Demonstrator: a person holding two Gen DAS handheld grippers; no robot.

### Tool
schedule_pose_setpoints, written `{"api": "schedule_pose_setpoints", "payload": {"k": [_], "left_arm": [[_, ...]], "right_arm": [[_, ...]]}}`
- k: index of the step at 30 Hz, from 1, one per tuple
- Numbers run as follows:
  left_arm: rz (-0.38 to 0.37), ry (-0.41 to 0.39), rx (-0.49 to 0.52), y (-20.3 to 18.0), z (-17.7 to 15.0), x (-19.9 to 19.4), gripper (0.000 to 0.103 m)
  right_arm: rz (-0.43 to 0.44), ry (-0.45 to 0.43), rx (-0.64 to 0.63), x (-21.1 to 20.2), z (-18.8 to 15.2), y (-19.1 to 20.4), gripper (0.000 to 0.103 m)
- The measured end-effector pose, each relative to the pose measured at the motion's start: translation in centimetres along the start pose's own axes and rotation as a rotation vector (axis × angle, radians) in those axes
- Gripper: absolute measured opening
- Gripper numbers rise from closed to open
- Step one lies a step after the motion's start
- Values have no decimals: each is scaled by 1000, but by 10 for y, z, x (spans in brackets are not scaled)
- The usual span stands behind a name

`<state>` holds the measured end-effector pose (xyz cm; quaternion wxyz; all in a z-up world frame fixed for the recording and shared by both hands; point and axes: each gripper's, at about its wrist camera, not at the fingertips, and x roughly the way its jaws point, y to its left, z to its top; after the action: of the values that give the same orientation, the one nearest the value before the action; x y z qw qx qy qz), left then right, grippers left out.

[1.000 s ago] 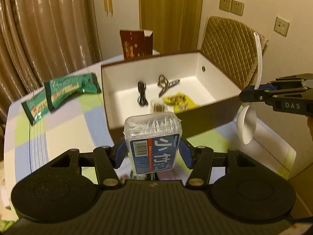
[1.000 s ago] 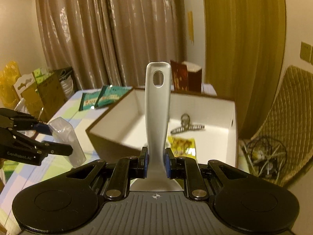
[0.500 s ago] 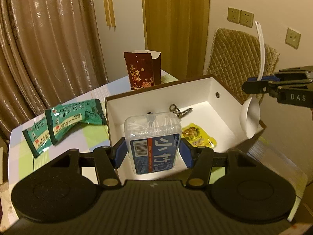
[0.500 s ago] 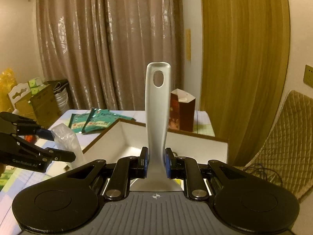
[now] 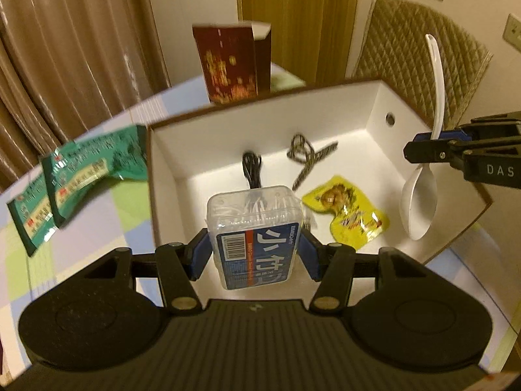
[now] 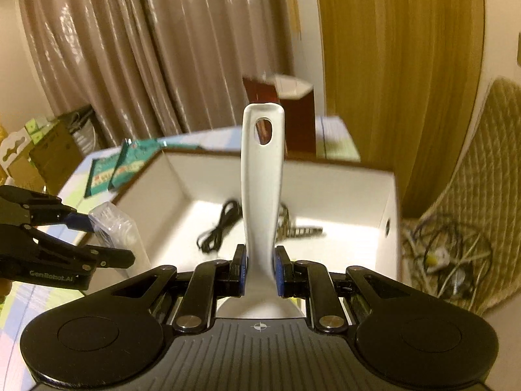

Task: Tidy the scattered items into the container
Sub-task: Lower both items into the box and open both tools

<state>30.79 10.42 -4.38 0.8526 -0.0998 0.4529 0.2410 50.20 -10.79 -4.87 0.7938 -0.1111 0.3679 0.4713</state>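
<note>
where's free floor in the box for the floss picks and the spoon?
Box floor is bare along the left wall, left of the black cable, and in the right corner beyond the yellow snack packet, under the spoon. The middle is crowded: cable, hair clip, packet.

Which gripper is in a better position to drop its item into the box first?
Probably the left gripper: its floss pick box is over the container floor, while the right gripper's spoon hangs near the side wall.
</note>
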Motion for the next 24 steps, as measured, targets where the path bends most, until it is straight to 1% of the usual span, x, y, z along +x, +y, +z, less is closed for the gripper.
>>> {"api": "schedule_pose_setpoints", "payload": {"k": [4,14,16,24], "left_arm": [[-29,68,-7,-1,-3,21,53],[-37,218,30,-11,-10,62,53],[-40,228,21,-10,-11,67,53],[-23,244,40,-12,-7,74,53]], "right_arm": [[9,72,34,19,-7,-7,14],[-6,251,67,56,-18,-11,14],[-13,263,66,59,-18,-12,14],[-30,297,50,65,-11,-12,14]]}}
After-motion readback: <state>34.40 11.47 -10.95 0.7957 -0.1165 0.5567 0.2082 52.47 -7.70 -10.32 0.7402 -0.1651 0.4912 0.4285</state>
